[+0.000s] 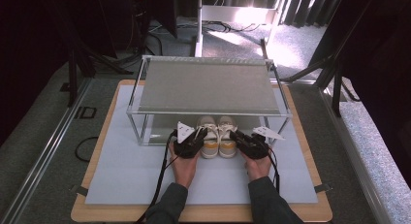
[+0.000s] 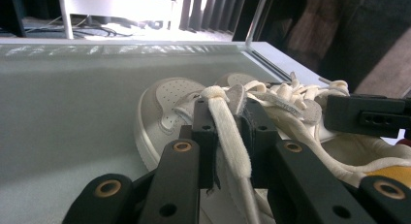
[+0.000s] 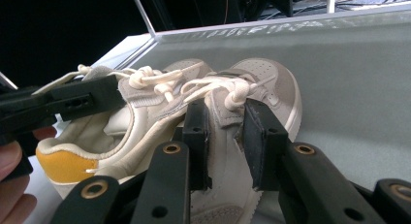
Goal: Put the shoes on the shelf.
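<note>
Yellow heel (image 3: 65,167) in right gripper view, shelf rack (image 1: 208,83) from above.

The two shoes (image 1: 217,135) sit side by side under the rack's shelf (image 1: 207,84), directly ahead of both grippers; the left gripper (image 1: 197,135) flanks them on one side, the right gripper (image 1: 238,136) on the other.

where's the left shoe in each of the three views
High view: left shoe centre, under the shelf's front edge, beside the left gripper.
Left gripper view: centre, tongue and lace between the jaws.
Right gripper view: left half, yellow heel at lower left.
Shared landmark: the right shoe touching it.
</note>
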### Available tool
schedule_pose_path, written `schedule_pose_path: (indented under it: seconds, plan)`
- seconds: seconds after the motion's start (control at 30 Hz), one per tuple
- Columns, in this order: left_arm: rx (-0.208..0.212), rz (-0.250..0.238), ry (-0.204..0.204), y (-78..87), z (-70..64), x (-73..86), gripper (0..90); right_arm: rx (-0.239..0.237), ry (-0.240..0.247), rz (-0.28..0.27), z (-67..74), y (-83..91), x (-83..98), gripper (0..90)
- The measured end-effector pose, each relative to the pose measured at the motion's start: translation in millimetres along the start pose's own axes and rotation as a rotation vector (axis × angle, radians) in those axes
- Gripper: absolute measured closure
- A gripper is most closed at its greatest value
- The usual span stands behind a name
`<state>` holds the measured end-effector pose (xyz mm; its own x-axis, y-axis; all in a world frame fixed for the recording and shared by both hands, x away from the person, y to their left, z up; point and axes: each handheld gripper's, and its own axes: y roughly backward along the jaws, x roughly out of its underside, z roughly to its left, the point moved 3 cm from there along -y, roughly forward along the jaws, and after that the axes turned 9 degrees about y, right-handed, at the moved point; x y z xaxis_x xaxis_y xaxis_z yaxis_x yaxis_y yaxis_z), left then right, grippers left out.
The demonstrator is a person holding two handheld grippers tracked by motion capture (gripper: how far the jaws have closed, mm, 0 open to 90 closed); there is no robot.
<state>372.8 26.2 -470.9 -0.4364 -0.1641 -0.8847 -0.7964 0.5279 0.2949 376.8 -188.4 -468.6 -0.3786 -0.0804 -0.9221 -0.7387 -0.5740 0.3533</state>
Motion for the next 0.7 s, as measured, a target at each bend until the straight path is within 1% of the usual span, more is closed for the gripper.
schedule_pose_path:
  seconds: [0.1,0.27,0.37,0.4,0.53,0.57,0.67,0.7]
  plan:
    - [-0.007,-0.010,0.006,-3.6,1.2,-0.7,78.8,0.006,0.008,-0.007,-1.8,-3.5,-0.9,72.9]
    - [-0.021,-0.030,0.001,-8.2,3.8,-1.0,78.8,0.010,-0.004,-0.018,-5.1,-10.1,-1.6,72.9]
    - [-0.024,-0.032,0.004,-9.1,4.5,-1.1,78.8,0.015,-0.003,-0.020,-5.4,-12.4,-1.8,72.9]
    - [-0.038,-0.038,0.000,-12.2,5.8,-1.4,78.9,0.018,-0.010,-0.020,-5.4,-14.9,-1.6,72.9]
    - [-0.045,-0.047,0.005,-15.5,6.0,-2.7,78.9,0.024,-0.016,-0.021,-6.0,-17.3,-1.2,72.9]
    - [-0.037,-0.054,-0.008,-17.7,6.0,-3.6,78.9,0.035,-0.021,-0.022,-6.6,-18.3,-1.0,72.9]
    - [-0.033,-0.054,-0.013,-19.2,6.5,-4.3,78.5,0.036,-0.034,-0.026,-8.4,-19.8,-0.6,72.9]
    - [-0.039,-0.052,-0.017,-20.6,7.8,-4.4,78.5,0.036,-0.041,-0.023,-8.5,-21.8,0.5,72.9]
